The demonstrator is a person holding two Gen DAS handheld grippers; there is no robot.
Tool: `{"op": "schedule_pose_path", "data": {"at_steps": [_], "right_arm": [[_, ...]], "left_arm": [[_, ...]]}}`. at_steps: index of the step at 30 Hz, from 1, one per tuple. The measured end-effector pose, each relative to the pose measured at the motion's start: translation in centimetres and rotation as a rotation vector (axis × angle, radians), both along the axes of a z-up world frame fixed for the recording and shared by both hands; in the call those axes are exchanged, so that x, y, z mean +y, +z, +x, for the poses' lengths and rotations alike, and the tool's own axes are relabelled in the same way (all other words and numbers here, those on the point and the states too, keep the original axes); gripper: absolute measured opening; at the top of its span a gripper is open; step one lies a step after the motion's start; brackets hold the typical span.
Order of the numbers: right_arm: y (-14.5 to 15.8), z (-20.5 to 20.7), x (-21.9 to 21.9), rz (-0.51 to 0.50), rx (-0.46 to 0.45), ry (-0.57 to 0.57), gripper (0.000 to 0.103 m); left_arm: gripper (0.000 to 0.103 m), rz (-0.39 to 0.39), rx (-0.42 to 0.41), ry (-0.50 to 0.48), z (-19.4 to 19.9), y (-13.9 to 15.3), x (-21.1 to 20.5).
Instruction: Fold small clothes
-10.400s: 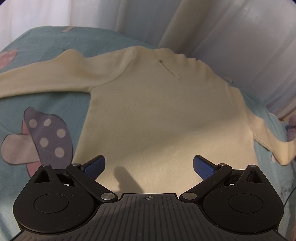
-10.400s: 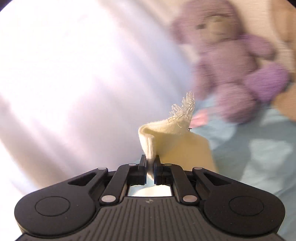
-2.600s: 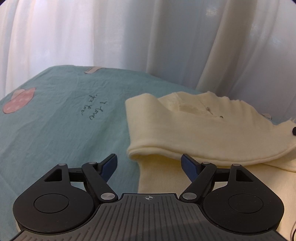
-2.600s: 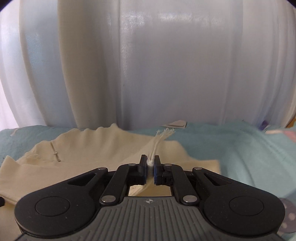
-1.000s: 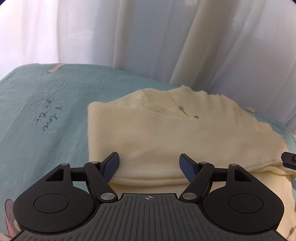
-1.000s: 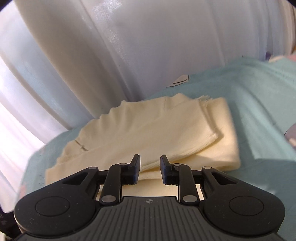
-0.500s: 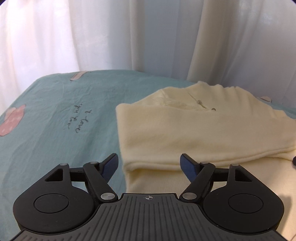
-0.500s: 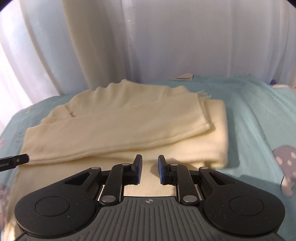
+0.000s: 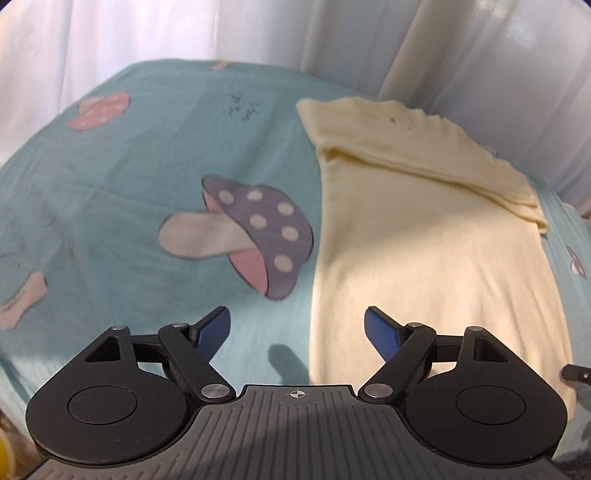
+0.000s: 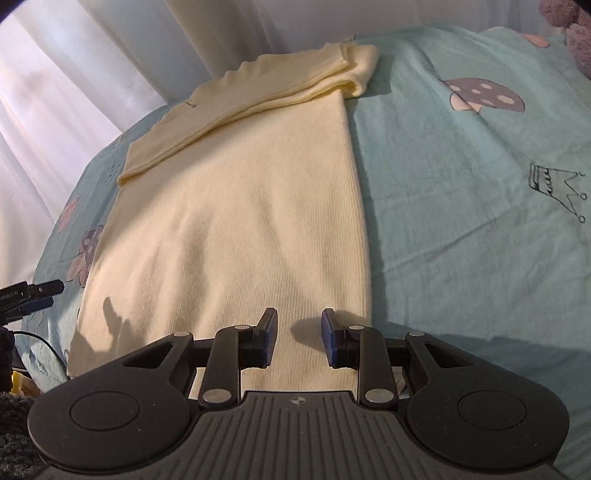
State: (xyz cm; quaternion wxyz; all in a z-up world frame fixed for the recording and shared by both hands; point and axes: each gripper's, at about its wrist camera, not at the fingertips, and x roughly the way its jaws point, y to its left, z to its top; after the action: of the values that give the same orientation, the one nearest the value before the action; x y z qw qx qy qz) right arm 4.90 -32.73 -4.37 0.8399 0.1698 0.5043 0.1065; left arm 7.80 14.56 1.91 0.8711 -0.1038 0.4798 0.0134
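With the left gripper spread wide and empty, and the right gripper just opening, nothing between its jaws, both hover at the sweater's near hem on the bedsheet. Sleeves look folded; next up, I'd guess, pinching the hem corners and folding toward the collar.

Both my feeds bulge hard at the edges, with dark corners. Daylight glows through the curtain behind the bed, washing it nearly white. A warm patch falls across the sweater, where claw shadows lie sharp near its close edge. My left view is soft with motion blur, the mushroom print smeared; the right is crisper.
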Motion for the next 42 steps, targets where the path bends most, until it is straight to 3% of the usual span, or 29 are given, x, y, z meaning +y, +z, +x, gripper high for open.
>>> {"op": "schedule_pose_path", "data": {"at_steps": [4, 9, 13, 17, 20, 22, 24, 29, 33, 36, 39, 42], "right_arm": [[0.9, -1.2, -0.5, -0.024, 0.008, -0.011, 0.034], [0.6, -2.5, -1.5, -0.023, 0.069, -0.043, 0.036], [0.1, -2.9, -2.5, 0.054, 0.095, -0.069, 0.036], [-0.9, -3.0, -3.5, 0.198, 0.132, -0.113, 0.029], [-1.5, -3.1, -4.1, 0.255, 0.159, -0.142, 0.02], [-1.9, -3.1, -4.4, 0.283, 0.171, -0.158, 0.012], [-2.3, -3.1, -4.8, 0.316, 0.184, -0.172, 0.008], [-2.8, -2.9, -6.2, 0.523, 0.158, -0.252, 0.006], [-1.1, -0.9, -6.3, 0.571, 0.047, -0.276, 0.006], [0.5, 1.6, -5.7, 0.543, -0.053, -0.257, 0.006], [1.8, 4.7, -4.6, 0.451, -0.148, -0.247, 0.006], [2.1, 7.6, -3.9, 0.375, -0.191, -0.252, 0.006]], "left_arm": [[0.079, -0.058, 0.064, -0.036, -2.1, -1.3, -0.6], [0.073, -0.018, 0.106, -0.15, -3.6, -2.0, -2.4], [0.065, -0.042, 0.136, -0.155, -4.0, -2.5, -2.0], [0.042, -0.103, 0.157, -0.169, -3.8, -2.4, -1.7], [0.037, -0.136, 0.17, -0.181, -3.8, -2.6, -1.7], [0.019, -0.132, 0.176, -0.179, -3.6, -2.7, -1.6], [0.011, -0.147, 0.181, -0.168, -3.3, -2.7, -1.4], [0.009, -0.195, 0.097, -0.12, -2.5, -1.0, -0.5], [0.009, -0.223, -0.025, -0.079, -0.6, 1.5, 0.4], [0.009, -0.218, -0.103, -0.056, 1.7, 2.8, 0.8], [0.009, -0.192, -0.169, -0.037, 4.4, 3.3, 0.5], [0.009, -0.14, -0.186, -0.018, 7.2, 2.7, 0.0]]}}
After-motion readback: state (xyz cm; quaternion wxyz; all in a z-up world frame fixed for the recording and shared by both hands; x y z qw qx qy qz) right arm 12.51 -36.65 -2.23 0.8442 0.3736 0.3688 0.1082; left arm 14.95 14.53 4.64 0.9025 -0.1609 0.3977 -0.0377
